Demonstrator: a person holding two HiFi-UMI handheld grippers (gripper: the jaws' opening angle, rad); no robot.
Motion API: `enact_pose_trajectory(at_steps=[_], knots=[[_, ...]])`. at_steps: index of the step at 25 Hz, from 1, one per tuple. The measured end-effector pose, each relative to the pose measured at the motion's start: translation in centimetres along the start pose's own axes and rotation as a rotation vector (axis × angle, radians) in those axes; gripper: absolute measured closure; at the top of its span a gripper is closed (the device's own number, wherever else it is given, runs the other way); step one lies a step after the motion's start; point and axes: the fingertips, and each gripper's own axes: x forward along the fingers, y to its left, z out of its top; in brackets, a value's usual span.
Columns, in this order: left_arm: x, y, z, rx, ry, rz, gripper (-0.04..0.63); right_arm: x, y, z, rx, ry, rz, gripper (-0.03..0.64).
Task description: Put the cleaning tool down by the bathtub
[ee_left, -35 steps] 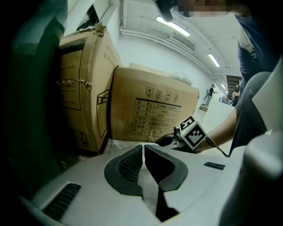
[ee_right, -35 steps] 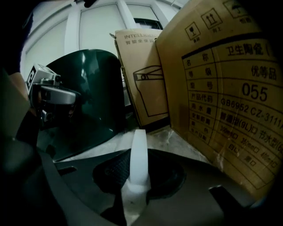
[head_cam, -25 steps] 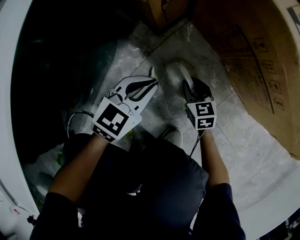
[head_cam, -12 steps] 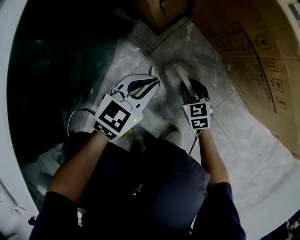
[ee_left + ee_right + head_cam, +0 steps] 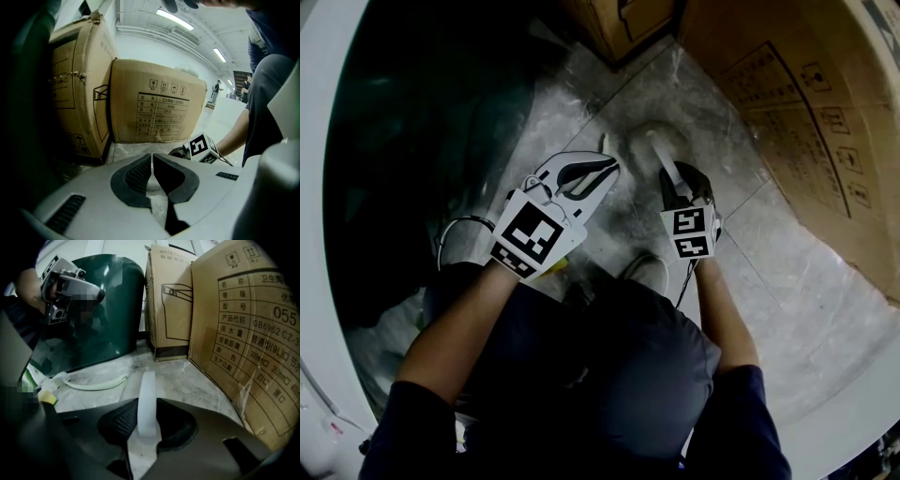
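A person crouches over a pale marble floor (image 5: pixel 806 309). It forms a narrow strip, edged on the left by a dark green bathtub (image 5: pixel 103 310) and on the right by a large cardboard box (image 5: pixel 797 122). A smaller box (image 5: pixel 168 301) closes the far end.

The right hand-held gripper (image 5: pixel 678 178) has its jaws opening, and the pads look to be against the white handle of the cleaning tool (image 5: pixel 147 385) between them. The tool sits low over the floor, near the tub. Its far end is a pale blur.

The left hand-held gripper (image 5: pixel 152 157) is just beside it, jaws together and empty. A second white brush (image 5: pixel 93 383) lies by the tub's foot. The person's body hides the nearer floor.
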Motion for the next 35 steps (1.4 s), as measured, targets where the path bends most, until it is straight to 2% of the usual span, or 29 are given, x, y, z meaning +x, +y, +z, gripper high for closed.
enact_pose_trajectory(at_steps=[9, 18, 27, 35], knots=[[-0.6, 0.5, 1.8, -0.009, -0.05, 0.004, 0.554, -1.5, 0.1, 1.8, 0.036, -0.014, 0.011, 0.436], [-6.9, 0.9, 6.8, -0.012, -0.056, 0.045, 0.554, -9.5, -0.5, 9.4, 0.01, -0.023, 0.015, 0.431], [-16.6, -1.2, 15.5, -0.06, -0.064, 0.077, 0.554, -20.9, -0.3, 20.6, 0.008, -0.036, 0.013, 0.433], [-27.5, -2.8, 25.9, -0.061, -0.121, 0.114, 0.554, -33.4, 1.5, 34.6, -0.025, -0.126, 0.021, 0.434]])
